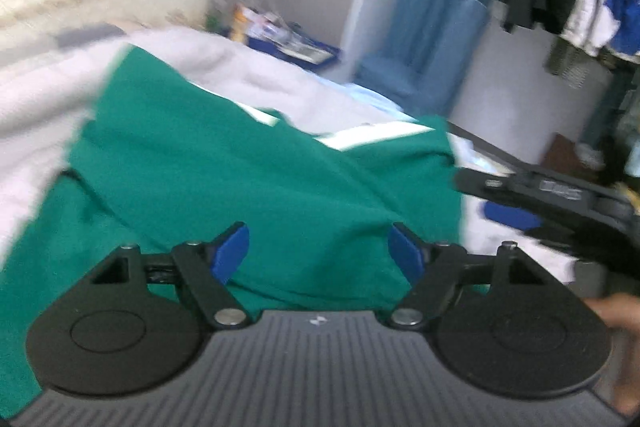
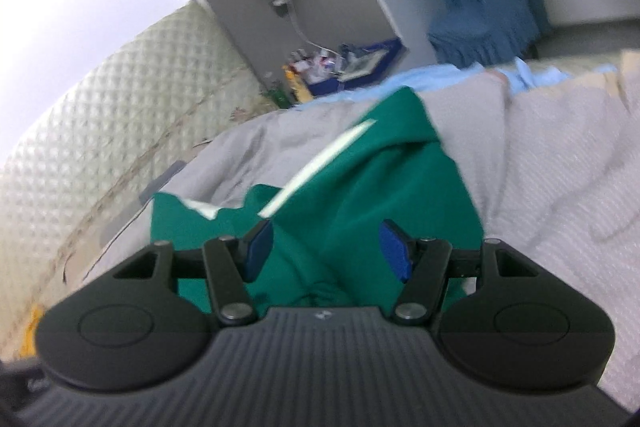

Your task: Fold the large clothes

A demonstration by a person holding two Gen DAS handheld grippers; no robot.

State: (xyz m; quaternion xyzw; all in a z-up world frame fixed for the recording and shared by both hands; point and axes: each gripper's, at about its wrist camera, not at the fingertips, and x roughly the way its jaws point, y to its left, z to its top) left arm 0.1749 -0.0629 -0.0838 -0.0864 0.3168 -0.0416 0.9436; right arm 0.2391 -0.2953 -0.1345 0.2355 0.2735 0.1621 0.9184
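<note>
One green garment [image 1: 248, 179] lies rumpled on the bed [image 1: 44, 95], directly ahead of and below both claws, long axis running away toward the headboard [image 2: 80, 115]. Left claw [image 1: 318, 253] and right claw [image 2: 326, 251] both spread, holding nothing, pads above cloth; neither clearly nearer. Count: one garment, two claws.

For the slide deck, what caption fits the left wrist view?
Left gripper open above a rumpled green garment on a white bedcover, right gripper alongside.
</note>
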